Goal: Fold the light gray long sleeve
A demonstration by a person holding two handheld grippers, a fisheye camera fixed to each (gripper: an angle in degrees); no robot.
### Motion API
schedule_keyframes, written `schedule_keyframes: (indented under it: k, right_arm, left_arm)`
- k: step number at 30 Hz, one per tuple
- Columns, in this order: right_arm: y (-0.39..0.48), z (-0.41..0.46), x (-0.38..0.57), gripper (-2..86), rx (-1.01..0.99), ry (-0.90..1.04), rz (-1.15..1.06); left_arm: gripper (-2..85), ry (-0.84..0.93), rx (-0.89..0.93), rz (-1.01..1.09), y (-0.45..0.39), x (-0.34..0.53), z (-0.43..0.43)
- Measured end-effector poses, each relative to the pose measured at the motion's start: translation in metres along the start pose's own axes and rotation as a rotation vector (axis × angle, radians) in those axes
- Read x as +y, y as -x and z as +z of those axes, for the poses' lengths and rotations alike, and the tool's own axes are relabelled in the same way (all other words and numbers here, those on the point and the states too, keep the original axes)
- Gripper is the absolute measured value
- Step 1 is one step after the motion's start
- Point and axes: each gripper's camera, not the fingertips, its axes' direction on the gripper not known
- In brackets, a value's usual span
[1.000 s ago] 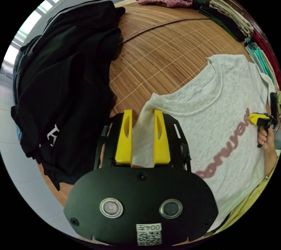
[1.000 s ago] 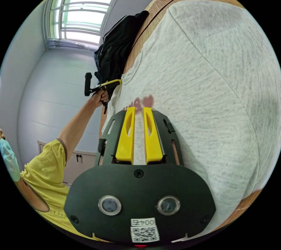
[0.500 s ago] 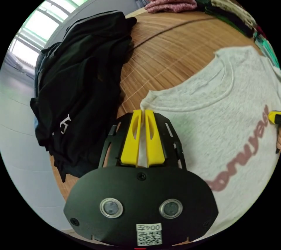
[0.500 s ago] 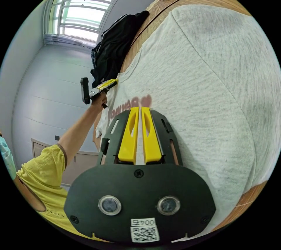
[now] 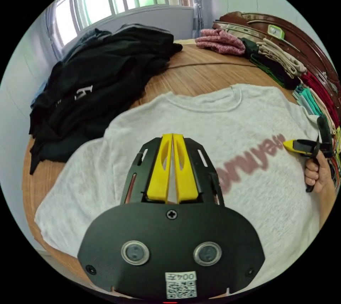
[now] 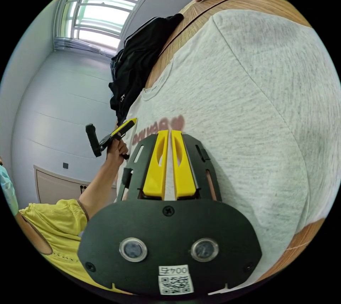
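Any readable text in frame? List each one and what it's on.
None reads cleanly.
Pink print on the gray shirt: blurred and partly hidden, not readable.
White mark on the black clothes: only a fragment shows, not readable.
Sticker on the camera housing: too small to read.

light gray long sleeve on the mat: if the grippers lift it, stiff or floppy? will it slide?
Likely floppy: the light gray long sleeve shirt lies limp, flat on the woven wooden mat, edges draping. Probably light, being thin knit. It may slide easily on that smooth mat. Left gripper and right gripper both look shut on its fabric.
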Motion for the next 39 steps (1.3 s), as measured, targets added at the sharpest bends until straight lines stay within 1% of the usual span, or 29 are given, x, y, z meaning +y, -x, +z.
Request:
schedule_keyframes:
  k: [5, 7, 9, 10, 14, 15, 18, 21, 24, 28, 29, 30, 31, 33, 35, 37, 39]
  right_arm:
    - [0.022, 0.016, -0.007, 5.5, 0.004, 0.007, -0.033]
    - [0.041, 0.021, -0.009, 7.3, 0.05, 0.019, -0.078]
    - [0.078, 0.019, -0.018, 8.0, 0.171, -0.019, -0.154]
    - [0.088, 0.017, -0.023, 7.7, 0.194, -0.034, -0.176]
    - [0.147, 0.024, -0.101, 7.1, 0.355, -0.036, -0.327]
    - [0.156, 0.036, -0.132, 8.1, 0.419, 0.021, -0.344]
    - [0.168, 0.076, -0.198, 10.1, 0.523, 0.184, -0.368]
    - [0.173, 0.116, -0.235, 10.3, 0.603, 0.281, -0.394]
    - [0.171, 0.156, -0.251, 11.6, 0.637, 0.39, -0.394]
    - [0.17, 0.187, -0.254, 11.8, 0.695, 0.461, -0.393]
    - [0.172, 0.191, -0.253, 11.1, 0.687, 0.462, -0.397]
    - [0.177, 0.192, -0.25, 6.0, 0.665, 0.467, -0.411]
    - [0.179, 0.193, -0.249, 3.5, 0.648, 0.469, -0.419]
    - [0.193, 0.188, -0.241, 2.3, 0.707, 0.375, -0.455]
    - [0.197, 0.185, -0.235, 1.8, 0.744, 0.3, -0.433]
    - [0.189, 0.193, -0.231, 2.4, 0.79, 0.299, -0.39]
    - [0.19, 0.183, -0.227, 5.0, 0.743, 0.237, -0.335]
  left_arm:
    - [0.4, -0.013, 0.038, -0.015, 0.007, 0.004, 0.008]
    - [0.3, -0.011, 0.047, -0.019, 0.008, 0.005, 0.011]
    - [0.3, -0.01, 0.016, -0.004, 0.001, 0.007, 0.012]
    - [0.3, -0.011, 0.007, 0.0, -0.001, 0.008, 0.013]
    - [0.3, -0.012, -0.022, 0.013, -0.009, 0.011, 0.016]
    - [0.3, -0.012, -0.011, 0.008, -0.008, 0.012, 0.017]
    - [0.3, -0.013, 0.043, -0.017, 0.001, 0.014, 0.02]
    - [0.3, -0.013, 0.095, -0.041, 0.009, 0.017, 0.024]
    - [0.3, -0.014, 0.076, -0.032, 0.003, 0.019, 0.025]
    - [0.3, -0.014, 0.027, -0.01, -0.01, 0.021, 0.026]
    - [0.3, -0.015, 0.024, -0.009, -0.012, 0.022, 0.027]
    - [0.3, -0.015, 0.027, -0.01, -0.013, 0.023, 0.028]
    - [0.3, -0.015, 0.03, -0.012, -0.013, 0.024, 0.028]
    - [0.3, -0.015, 0.04, -0.017, -0.014, 0.026, 0.029]
    - [0.2, -0.016, 0.036, -0.015, -0.016, 0.027, 0.03]
    - [0.2, -0.016, 0.019, -0.008, -0.021, 0.029, 0.031]
    - [0.3, -0.014, -0.013, 0.006, -0.03, 0.031, 0.033]
